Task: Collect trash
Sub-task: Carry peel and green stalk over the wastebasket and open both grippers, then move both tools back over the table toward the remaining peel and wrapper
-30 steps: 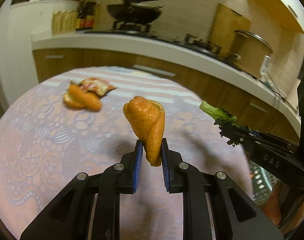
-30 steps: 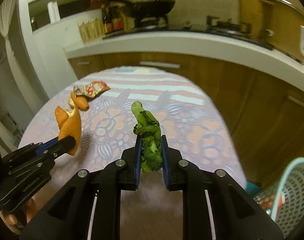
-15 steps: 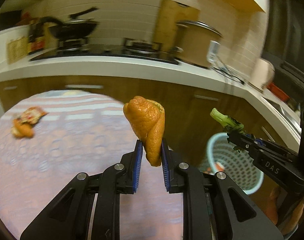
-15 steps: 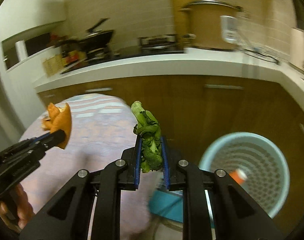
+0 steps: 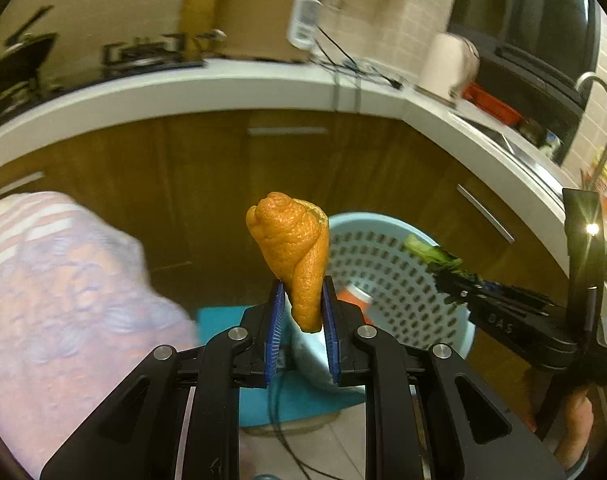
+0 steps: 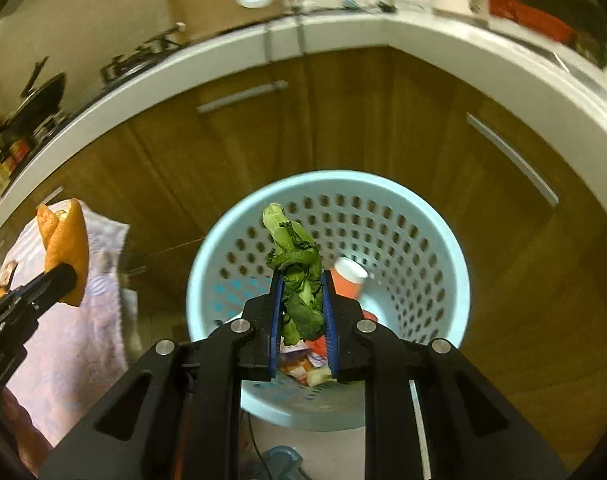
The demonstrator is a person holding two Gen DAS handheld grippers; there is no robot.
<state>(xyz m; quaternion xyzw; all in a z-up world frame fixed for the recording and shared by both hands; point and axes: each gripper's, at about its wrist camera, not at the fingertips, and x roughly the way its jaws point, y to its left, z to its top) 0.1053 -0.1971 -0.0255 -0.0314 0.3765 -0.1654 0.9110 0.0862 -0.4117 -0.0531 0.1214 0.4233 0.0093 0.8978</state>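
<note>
Wood-fronted kitchen cabinets under a pale worktop (image 6: 383, 40) curve round the back of both views, and on the floor before them stands one pale blue perforated basket (image 6: 435, 248), serving as the bin. The step in hand looks like the carry to the bin, with both pieces of trash brought up for the drop. One left gripper (image 5: 301, 316) has its jaws clamped on one curl of orange peel (image 5: 291, 248), which stands up above the blue pads; in the left wrist view it sits before the basket's near rim rather than clearly over the mouth. One right gripper (image 6: 301, 316) has its jaws clamped on one wilted green leaf stalk (image 6: 295, 272), lined up with the open basket. Inside the basket lie one orange cup with a white mouth (image 6: 349, 276) and some crumpled wrappers (image 6: 303, 364), too jumbled to count. At the left edge hangs one patterned cloth (image 6: 91, 320) over a table. Judged from this, the next move calls for each gripper to be over the mouth, then for the jaws to part so the pieces fall inside; the peel seems to need a little more travel first.
</note>
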